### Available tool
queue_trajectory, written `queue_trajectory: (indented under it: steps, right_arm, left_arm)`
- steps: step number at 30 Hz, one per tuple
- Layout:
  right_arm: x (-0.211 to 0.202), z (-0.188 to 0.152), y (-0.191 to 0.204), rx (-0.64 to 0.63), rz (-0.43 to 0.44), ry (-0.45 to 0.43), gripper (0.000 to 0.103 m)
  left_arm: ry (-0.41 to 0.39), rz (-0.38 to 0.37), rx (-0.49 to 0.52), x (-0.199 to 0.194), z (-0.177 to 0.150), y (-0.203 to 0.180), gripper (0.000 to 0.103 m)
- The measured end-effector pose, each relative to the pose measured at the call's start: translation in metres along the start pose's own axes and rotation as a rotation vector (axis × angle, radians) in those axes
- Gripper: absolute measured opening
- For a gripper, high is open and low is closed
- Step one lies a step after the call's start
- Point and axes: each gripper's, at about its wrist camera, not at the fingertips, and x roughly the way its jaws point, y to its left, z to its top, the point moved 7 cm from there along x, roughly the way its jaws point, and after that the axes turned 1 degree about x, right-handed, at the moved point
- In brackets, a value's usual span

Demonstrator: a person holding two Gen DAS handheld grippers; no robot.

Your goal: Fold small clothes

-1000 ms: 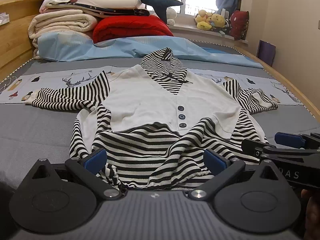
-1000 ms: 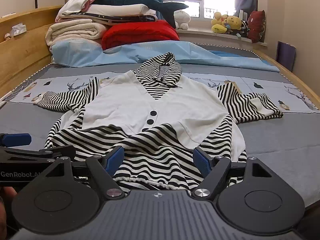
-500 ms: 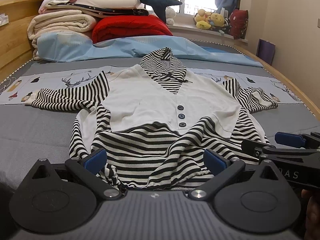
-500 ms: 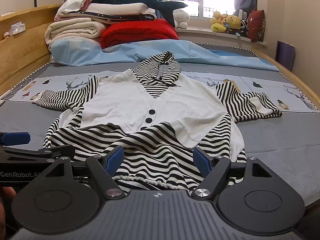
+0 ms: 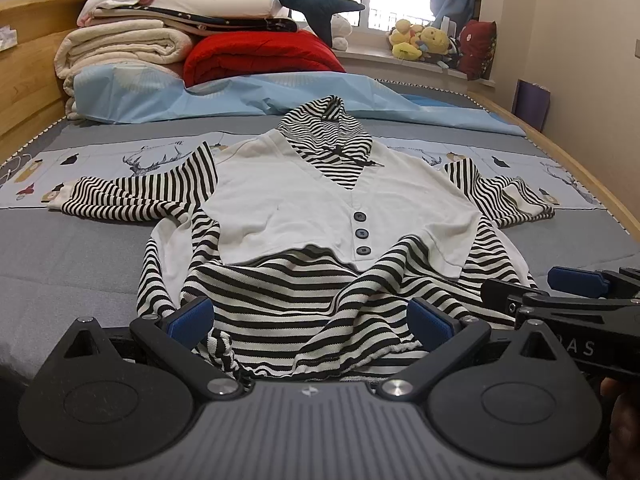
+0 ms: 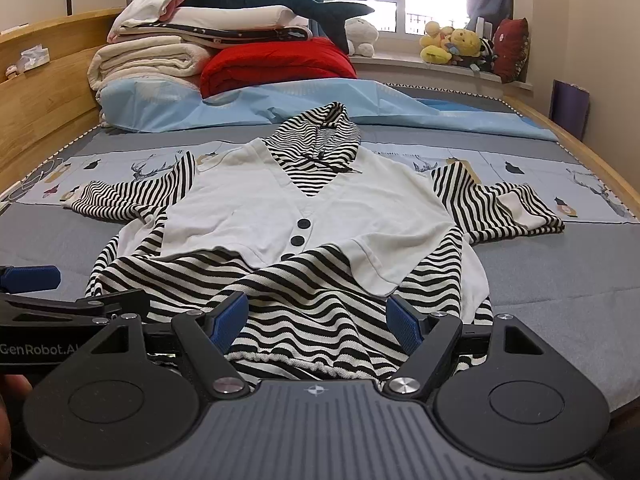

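A small striped hoodie [image 5: 328,216] with a white buttoned vest front lies face up on the grey bedspread [image 5: 72,248], hood toward the stacked bedding and both striped sleeves spread out to the sides. Its striped hem [image 6: 312,320] is rumpled and bunched at the near edge, just in front of both tools. The left gripper [image 5: 310,320] sits with its blue-padded fingers spread wide, the hem lying between them, nothing pinched; the right gripper [image 6: 318,320] is likewise released, fingers apart over the hem's right part. Whether either pad actually touches the cloth is hard to judge from this low angle. The knit looks light, soft and limp, so it will probably sag and drag rather than hold a crease, and the loose vest panel may slide on the striped layer beneath. A sound hold would likely be the hem corners, pinching through both layers, or else each sleeve cuff [image 6: 520,208] to bring the sleeves inward first.
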Motion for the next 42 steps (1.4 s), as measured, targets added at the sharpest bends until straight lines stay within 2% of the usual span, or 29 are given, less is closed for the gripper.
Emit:
queue_trajectory:
  steps: [6, 8, 9, 11, 12, 13, 15, 16, 19, 21, 23, 24, 25, 27, 30, 32, 34, 35, 36, 38, 39, 40, 42]
  right_arm:
    - [-0.003, 0.007, -0.012, 0.037, -0.035, -0.016, 0.076]
    - [-0.009, 0.016, -0.024, 0.078, -0.033, -0.056, 0.074]
    - [-0.012, 0.021, -0.031, 0.084, -0.037, -0.081, 0.073]
    - [-0.018, 0.036, -0.050, 0.089, -0.056, -0.131, 0.066]
    - [-0.017, 0.043, -0.060, 0.111, -0.055, -0.148, 0.065]
    - [-0.016, 0.050, -0.072, 0.115, -0.076, -0.154, 0.064]
    - [-0.009, 0.064, -0.094, 0.094, -0.105, -0.168, 0.063]
    - [-0.003, 0.071, -0.106, 0.082, -0.119, -0.160, 0.062]
    - [0.030, 0.073, -0.136, 0.108, -0.089, -0.055, 0.057]
    - [0.048, 0.067, -0.152, 0.096, -0.099, 0.011, 0.054]
    - [0.066, 0.053, -0.163, 0.070, -0.131, 0.096, 0.052]
    - [0.077, 0.043, -0.166, 0.074, -0.135, 0.167, 0.052]
    - [0.089, 0.033, -0.168, 0.101, -0.123, 0.232, 0.052]
    - [0.109, 0.017, -0.172, 0.144, -0.110, 0.338, 0.052]
    - [0.127, -0.003, -0.180, 0.179, -0.139, 0.460, 0.052]
    - [0.132, -0.013, -0.181, 0.216, -0.139, 0.515, 0.052]
    - [0.141, -0.020, -0.180, 0.235, -0.133, 0.554, 0.052]
    - [0.143, -0.023, -0.178, 0.231, -0.134, 0.571, 0.050]
    - [0.145, -0.025, -0.177, 0.227, -0.136, 0.580, 0.048]
    - [0.148, -0.028, -0.177, 0.225, -0.137, 0.592, 0.029]
    - [0.147, -0.028, -0.177, 0.229, -0.132, 0.592, 0.024]
    - [0.148, -0.028, -0.177, 0.234, -0.126, 0.590, 0.010]
    - [0.148, -0.029, -0.177, 0.249, -0.115, 0.588, 0.005]
  left_arm:
    - [-0.033, 0.005, -0.013, -0.003, 0.017, 0.015, 0.103]
    - [-0.055, 0.014, 0.014, -0.003, 0.033, 0.027, 0.101]
    - [-0.080, 0.041, 0.056, -0.004, 0.045, 0.035, 0.098]
    - [-0.071, 0.039, 0.079, 0.003, 0.058, 0.051, 0.095]
    - [-0.066, 0.029, 0.082, 0.009, 0.067, 0.064, 0.089]
    - [-0.020, 0.002, 0.060, 0.019, 0.068, 0.075, 0.077]
    - [0.059, -0.060, 0.019, 0.043, 0.072, 0.102, 0.060]
    - [0.091, -0.064, 0.009, 0.054, 0.072, 0.115, 0.054]
    - [0.233, -0.033, -0.057, 0.087, 0.058, 0.155, 0.049]
    - [0.359, -0.078, -0.229, 0.110, 0.036, 0.178, 0.049]
    - [0.467, -0.072, -0.304, 0.123, 0.022, 0.193, 0.049]
    - [0.481, -0.052, -0.304, 0.127, 0.021, 0.197, 0.049]
    - [0.457, -0.039, -0.297, 0.129, 0.025, 0.200, 0.049]
    - [0.507, -0.056, -0.316, 0.138, 0.018, 0.200, 0.049]
    - [0.551, -0.059, -0.270, 0.143, 0.014, 0.193, 0.049]
    - [0.585, -0.026, -0.207, 0.145, 0.009, 0.190, 0.042]
    - [0.640, -0.011, -0.171, 0.151, -0.003, 0.191, 0.014]
    - [0.661, -0.002, -0.162, 0.151, -0.008, 0.192, 0.008]
    - [0.678, 0.003, -0.158, 0.150, -0.012, 0.194, 0.003]
    - [0.691, -0.001, -0.139, 0.148, -0.017, 0.195, 0.002]
    - [0.700, -0.006, -0.121, 0.145, -0.019, 0.195, 0.002]
    - [0.704, -0.017, -0.109, 0.143, -0.021, 0.193, 0.002]
    - [0.726, -0.033, -0.079, 0.136, -0.025, 0.190, 0.002]
